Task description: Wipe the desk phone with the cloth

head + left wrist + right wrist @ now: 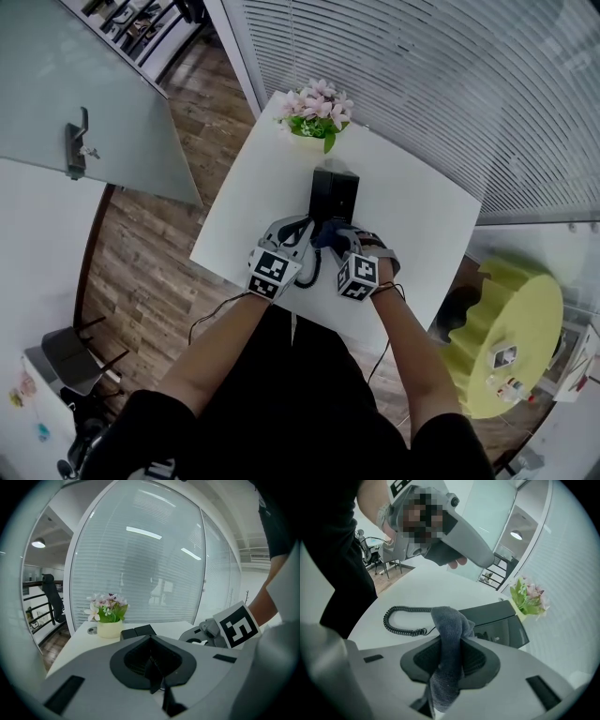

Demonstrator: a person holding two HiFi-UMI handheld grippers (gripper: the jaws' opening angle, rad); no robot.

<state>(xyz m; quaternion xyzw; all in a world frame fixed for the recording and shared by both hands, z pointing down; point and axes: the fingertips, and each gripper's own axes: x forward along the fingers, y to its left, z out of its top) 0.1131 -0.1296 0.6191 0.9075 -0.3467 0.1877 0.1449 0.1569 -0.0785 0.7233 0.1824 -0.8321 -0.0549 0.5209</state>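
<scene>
Grey-blue cloth [449, 654] hangs bunched between the jaws of the right gripper [343, 242], which are clamped tight on it. One fold stands up above the jaws and the tail droops toward the bottom of the right gripper view. The left gripper [292, 236] is just beside it in the lower centre of the head view. Its own view shows its jaws drawn together with nothing between them.

The black desk phone [334, 195] sits in the middle of a white table [422, 216], directly above both grippers in the head view. Its long axis runs up and down the frame, pointing from the grippers toward a pot of pink flowers [317, 112] at the table's upper edge. In the right gripper view the phone fills the centre right, immediately beyond the raised fold of cloth. Whether cloth and phone are touching cannot be told. Its coiled cord [402, 620] loops over the table at centre left.

The cloth-bearing right gripper looks nearer to the phone's lower end. A wipe would likely mean pushing it straight ahead along the phone's length, toward the flowers. The left gripper is close enough to the phone's lower left corner to steady it.
</scene>
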